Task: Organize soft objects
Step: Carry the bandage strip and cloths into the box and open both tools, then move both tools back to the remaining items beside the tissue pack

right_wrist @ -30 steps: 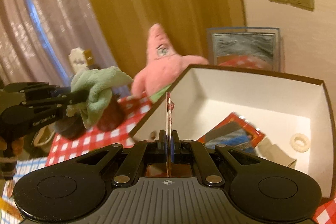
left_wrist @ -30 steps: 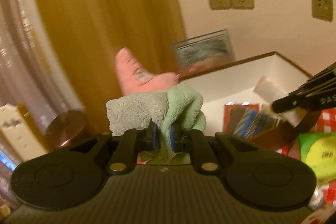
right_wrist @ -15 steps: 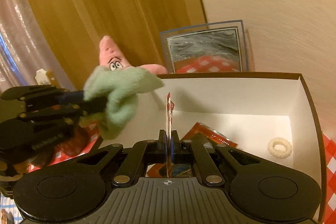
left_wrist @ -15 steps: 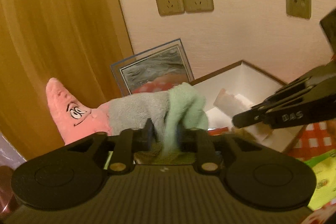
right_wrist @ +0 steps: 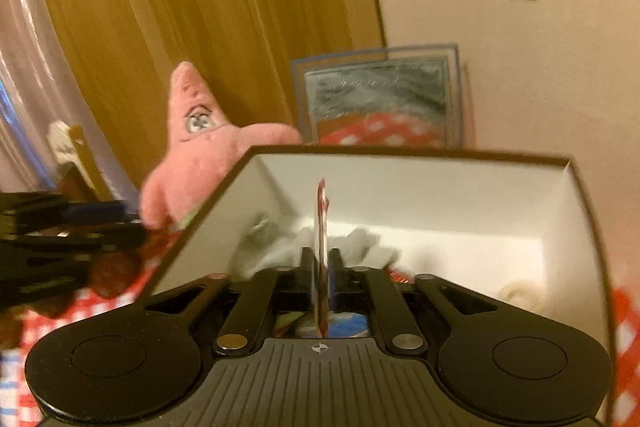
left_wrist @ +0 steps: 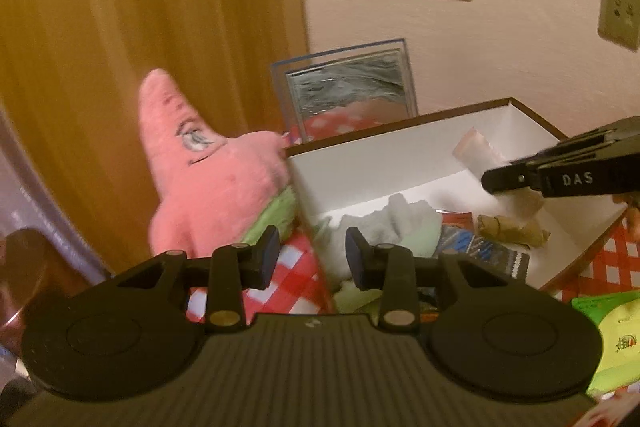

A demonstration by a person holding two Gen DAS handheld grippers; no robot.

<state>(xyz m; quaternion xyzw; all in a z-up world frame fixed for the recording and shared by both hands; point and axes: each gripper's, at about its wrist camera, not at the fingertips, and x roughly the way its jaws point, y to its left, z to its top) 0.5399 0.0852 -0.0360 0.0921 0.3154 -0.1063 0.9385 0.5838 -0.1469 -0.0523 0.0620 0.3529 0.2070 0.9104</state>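
Note:
A grey-and-green cloth (left_wrist: 394, 227) lies inside the white box (left_wrist: 372, 163) near its left wall; it also shows in the right wrist view (right_wrist: 276, 247). My left gripper (left_wrist: 312, 257) is open and empty, just in front of the box's near-left corner. My right gripper (right_wrist: 320, 259) is shut on a thin red packet (right_wrist: 321, 223) held edge-on over the box (right_wrist: 420, 187); it shows at the right of the left wrist view (left_wrist: 560, 175). A pink star plush (left_wrist: 208, 171) leans against the box's left side; the right wrist view shows it too (right_wrist: 200, 147).
A framed picture (left_wrist: 348, 83) leans on the wall behind the box. The box also holds packets (left_wrist: 480, 247), a brown wrapper (left_wrist: 508, 231) and a white ring (right_wrist: 516, 295). A green-yellow bag (left_wrist: 612, 323) lies at right. A curtain (left_wrist: 140, 27) hangs at left.
My left gripper opened and let go of the cloth, which dropped into the box. The left gripper pulled back to the left. The right gripper kept hold of the packet.

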